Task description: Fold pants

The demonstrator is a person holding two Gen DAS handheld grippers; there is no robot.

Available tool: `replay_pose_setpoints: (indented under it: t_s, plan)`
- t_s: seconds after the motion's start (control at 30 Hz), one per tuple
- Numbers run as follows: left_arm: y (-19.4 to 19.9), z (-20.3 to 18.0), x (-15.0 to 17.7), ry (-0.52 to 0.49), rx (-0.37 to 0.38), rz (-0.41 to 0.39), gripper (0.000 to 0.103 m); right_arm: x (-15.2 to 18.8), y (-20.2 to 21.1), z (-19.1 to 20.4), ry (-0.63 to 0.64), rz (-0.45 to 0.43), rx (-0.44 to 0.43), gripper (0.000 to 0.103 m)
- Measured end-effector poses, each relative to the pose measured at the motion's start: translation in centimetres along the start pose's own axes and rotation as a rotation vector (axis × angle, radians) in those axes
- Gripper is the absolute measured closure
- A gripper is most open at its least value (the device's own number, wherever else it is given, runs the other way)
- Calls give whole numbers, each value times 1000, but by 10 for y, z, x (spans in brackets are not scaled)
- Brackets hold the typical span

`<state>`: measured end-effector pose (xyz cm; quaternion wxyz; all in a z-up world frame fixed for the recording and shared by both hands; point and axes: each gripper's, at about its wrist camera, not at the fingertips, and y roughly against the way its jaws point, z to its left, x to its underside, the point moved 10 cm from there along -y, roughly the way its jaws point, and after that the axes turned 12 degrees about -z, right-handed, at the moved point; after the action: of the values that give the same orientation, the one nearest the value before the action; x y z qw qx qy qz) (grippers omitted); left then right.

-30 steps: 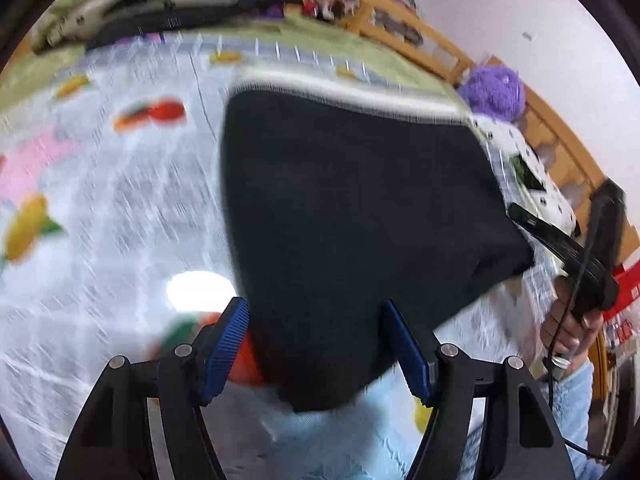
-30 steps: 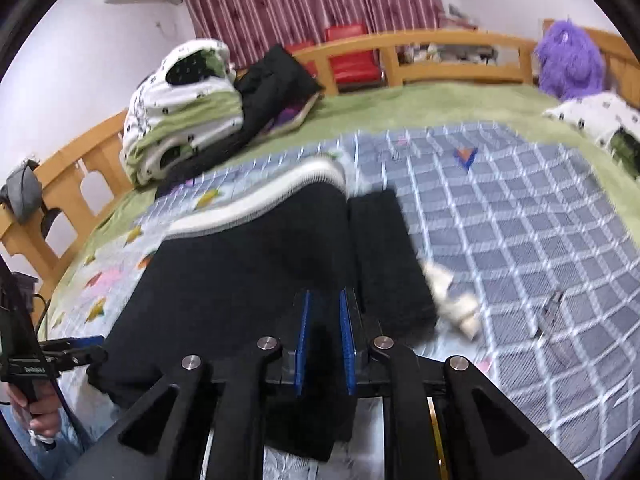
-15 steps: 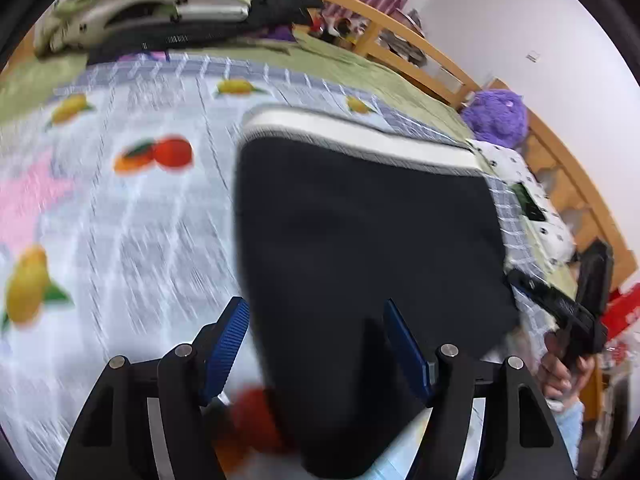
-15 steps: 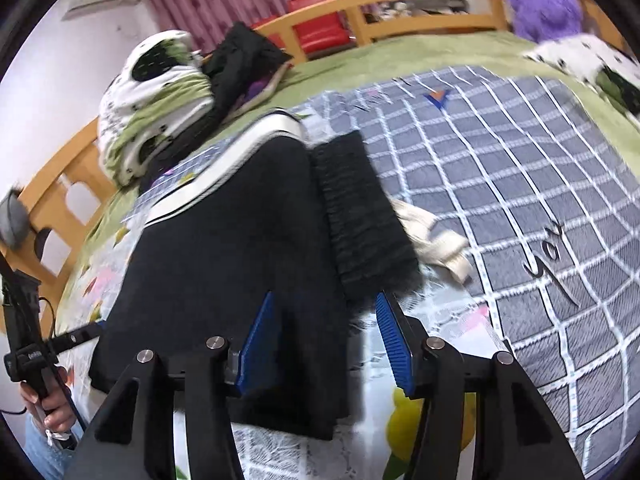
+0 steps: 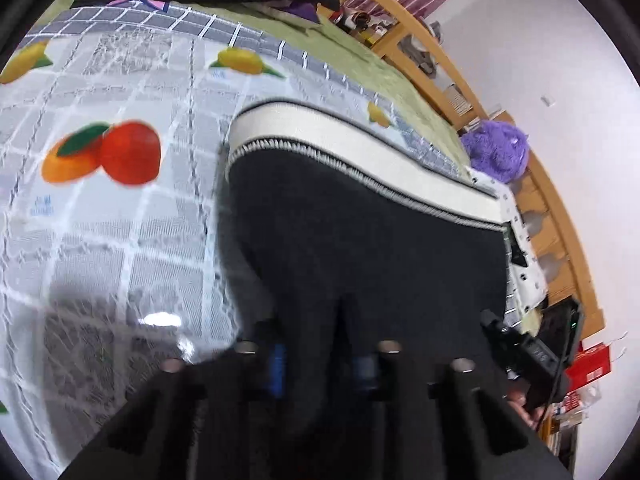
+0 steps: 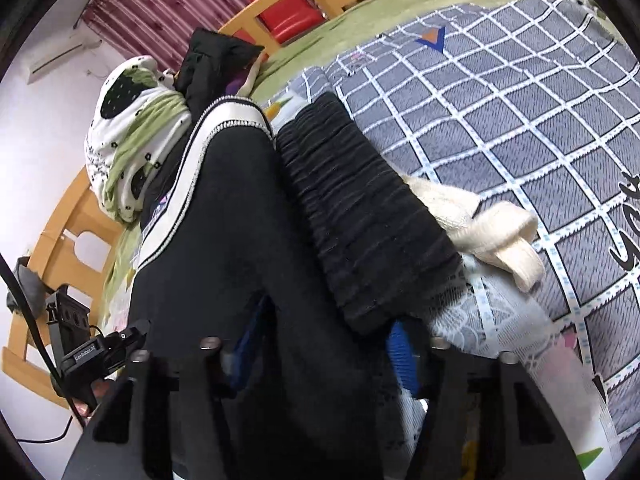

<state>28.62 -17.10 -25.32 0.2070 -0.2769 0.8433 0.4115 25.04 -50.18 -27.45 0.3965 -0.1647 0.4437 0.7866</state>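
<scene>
Black pants (image 5: 360, 248) with a white striped band (image 5: 360, 164) at the far edge lie folded on the patterned bedspread (image 5: 100, 220). My left gripper (image 5: 324, 364) has its jaws narrowed onto the pants' near edge, blurred by motion. In the right wrist view the same pants (image 6: 224, 240) fill the middle, with their black ribbed part (image 6: 360, 208) to the right. My right gripper (image 6: 320, 356) is open, its blue pads on either side of the pants' near edge. The other gripper shows at the left edge (image 6: 84, 352).
A pile of folded clothes (image 6: 136, 136) and a black jacket (image 6: 216, 60) sit at the far side of the bed. A cream sock-like cloth (image 6: 484, 228) lies right of the pants. A purple plush toy (image 5: 496, 152) and wooden bed rail (image 5: 560, 240) stand beyond.
My left gripper has narrowed from open onto the pants' near edge. My right gripper opened from shut and moved lower and closer over the pants.
</scene>
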Motion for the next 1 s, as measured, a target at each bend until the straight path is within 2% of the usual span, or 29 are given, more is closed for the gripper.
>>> replay_pose_setpoints:
  t_s: [0.1,0.23,0.37,0.43,0.53,0.6,0.67,0.73,0.8,0.87,1.0]
  plan:
    - [19,-17,-16,-102,24,-30,93,-4,6,8,-31,-16,12,68]
    - [58,-14,-49,-134,8,-59,94,2,29,48,-43,-43,-28,73]
    - [109,24,-72,-125,-68,-78,94,34,41,112,-30,-20,-101,74]
    - [130,48,-74,-124,-117,-86,93,51,39,136,-29,-4,-131,74]
    - [139,83,-64,-129,-192,-68,93,83,21,165,4,40,-155,73]
    - [140,110,-50,-117,-225,-31,88,107,1,167,19,98,-125,68]
    - [138,124,-43,-101,-279,-30,72,124,-9,157,75,115,-64,61]
    - [142,135,-39,-117,-339,-33,65,126,-2,153,96,114,-53,58]
    - [147,140,-37,-146,-364,-40,57,120,18,155,162,102,-16,58]
    - [155,144,-39,-167,-372,-69,49,104,42,160,246,43,23,58]
    - [165,151,-46,-163,-390,-122,48,66,58,188,337,-66,7,55]
